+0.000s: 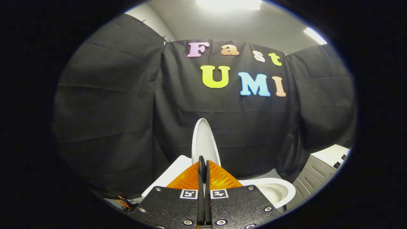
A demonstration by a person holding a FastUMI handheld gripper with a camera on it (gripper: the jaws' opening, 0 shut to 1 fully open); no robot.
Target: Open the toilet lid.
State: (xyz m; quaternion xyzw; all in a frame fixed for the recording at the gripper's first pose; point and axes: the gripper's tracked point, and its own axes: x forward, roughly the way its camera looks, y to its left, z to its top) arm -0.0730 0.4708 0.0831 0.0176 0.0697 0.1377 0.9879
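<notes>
Behind everything hangs the booth's black cloth wall [127,105], draped in folds, with a pale ceiling [229,25] above it and two ceiling lights [229,3] glaring.

Lower down, the white toilet [279,190] sits beyond your fingers and off to their right; you can see into part of the open bowl past the seat rim. Its tank [173,173] shows as a white slab just beyond and left of the fingers.

A grey cabinet [313,175] with panelled fronts and a pale top stands right of the toilet, against the cloth.

The toilet lid [203,141] is up: it stands upright, seen nearly edge-on, rising straight ahead of your fingertips in front of the cloth (its lower end is hidden behind the fingers, so whether they touch it you cannot tell).

Your gripper [203,165] points at the base of that lid. The jaws are pressed together, the two fingers meeting along a thin seam with nothing between them.

A few loose cables [125,203] lie on the floor left of the gripper body.
</notes>
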